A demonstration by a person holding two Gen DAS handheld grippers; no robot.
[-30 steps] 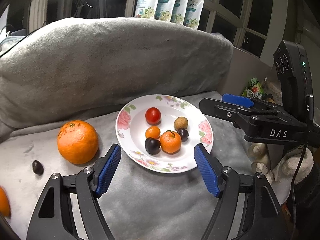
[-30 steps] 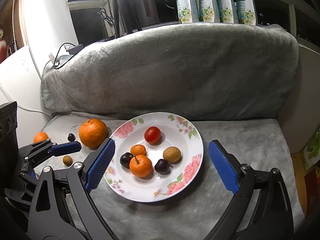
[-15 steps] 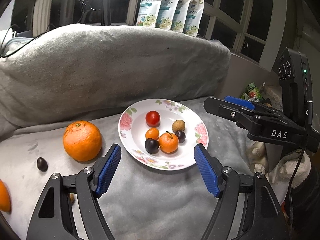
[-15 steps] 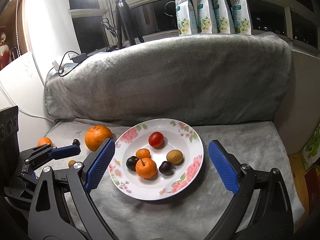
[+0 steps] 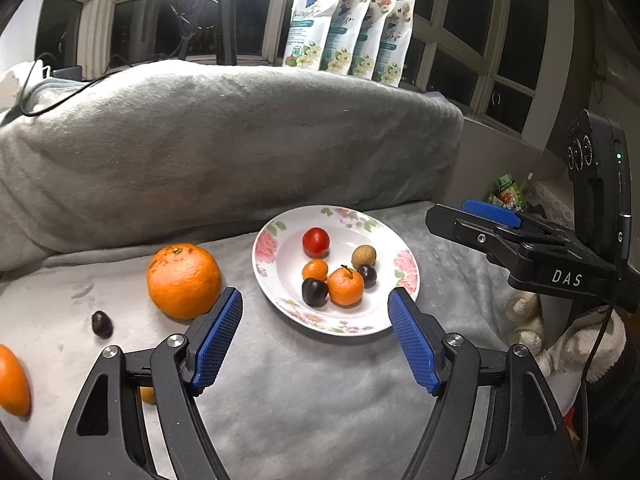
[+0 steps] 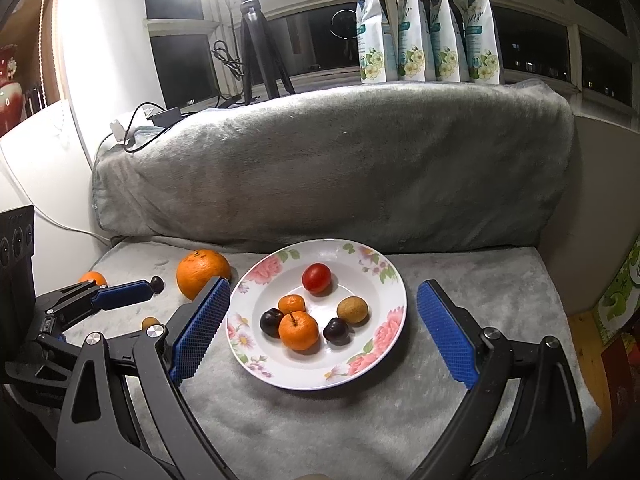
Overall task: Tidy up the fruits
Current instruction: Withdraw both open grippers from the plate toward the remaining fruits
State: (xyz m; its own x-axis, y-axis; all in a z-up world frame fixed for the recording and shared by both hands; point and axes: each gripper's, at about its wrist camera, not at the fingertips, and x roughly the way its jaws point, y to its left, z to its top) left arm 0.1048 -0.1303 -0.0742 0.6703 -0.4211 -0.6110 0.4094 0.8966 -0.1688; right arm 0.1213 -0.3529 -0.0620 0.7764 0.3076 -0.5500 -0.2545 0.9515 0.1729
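A floral white plate (image 5: 384, 240) (image 6: 384, 360) on the grey blanket holds a red tomato (image 5: 315, 241) (image 6: 316, 277), two small oranges, two dark plums and a brown round fruit (image 6: 352, 309). A large orange (image 5: 183, 281) (image 6: 202, 272) lies left of the plate, with a dark plum (image 5: 101, 323), another orange (image 5: 12, 380) (image 6: 93, 278) and a small orange fruit (image 6: 149, 322) further left. My left gripper (image 5: 315, 338) is open and empty, just in front of the plate. My right gripper (image 6: 322, 328) is open and empty, its jaws either side of the plate.
A grey blanket-covered backrest (image 6: 328, 160) rises behind the plate. Several flower-printed pouches (image 6: 428, 24) stand on the sill behind it, beside a tripod (image 6: 260, 40). A green box (image 6: 620, 292) sits off the right edge of the cushion.
Both grippers have pulled back and risen a little, so the plate and fruits look smaller and more of the window shows. No fruit moved.
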